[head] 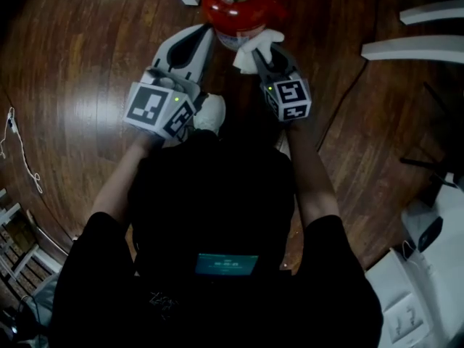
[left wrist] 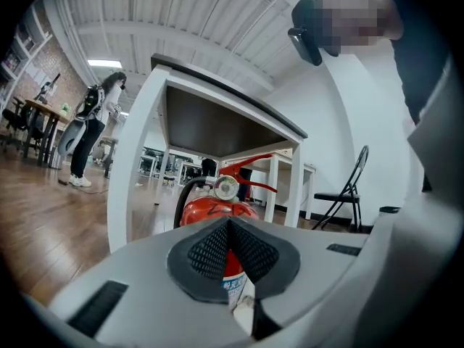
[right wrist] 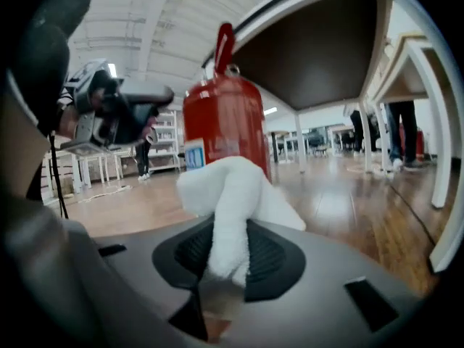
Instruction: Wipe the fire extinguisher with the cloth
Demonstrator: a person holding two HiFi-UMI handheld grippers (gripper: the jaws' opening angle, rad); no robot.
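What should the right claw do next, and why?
Probably ease the right claw forward so the cloth presses on the red fire extinguisher, then stroke. The claw is shut on the cloth, which bunches just before the cylinder; contact isn't clear.

We see a red cylindrical metal fire extinguisher (head: 235, 6) standing upright on the wooden floor (head: 87, 56), with a round pressure gauge, a black hose and a red lever on top. A bunched white soft cloth (head: 255, 46) is pinched in the right claw (right wrist: 228, 256), just beside the cylinder's labelled side.
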